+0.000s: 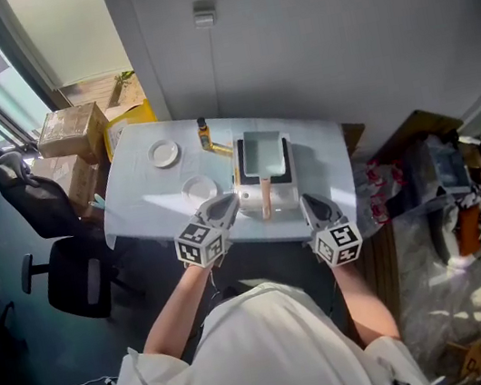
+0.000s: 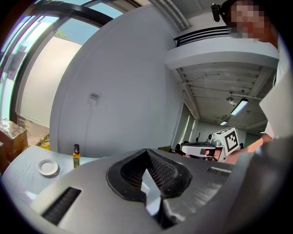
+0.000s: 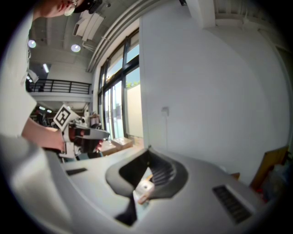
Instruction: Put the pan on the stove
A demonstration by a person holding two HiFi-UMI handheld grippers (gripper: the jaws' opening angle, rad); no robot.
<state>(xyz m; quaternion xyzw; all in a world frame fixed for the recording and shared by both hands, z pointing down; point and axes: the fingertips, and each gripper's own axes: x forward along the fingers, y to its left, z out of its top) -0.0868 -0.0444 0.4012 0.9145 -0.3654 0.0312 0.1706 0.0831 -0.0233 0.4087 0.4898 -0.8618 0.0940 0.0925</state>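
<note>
A rectangular pale pan with a wooden handle rests on the white tabletop stove at the table's near middle. My left gripper is shut and empty, just left of the stove's front corner. To the right of the handle, my right gripper is also shut and holds nothing. In the left gripper view the jaws meet at their tips, with the right gripper beyond. In the right gripper view the jaws are closed, and a bit of the stove shows below them.
Two white plates and an oil bottle stand on the white table left of the stove. Office chairs and cardboard boxes are at the left. A grey wall backs the table; clutter lies on the floor at right.
</note>
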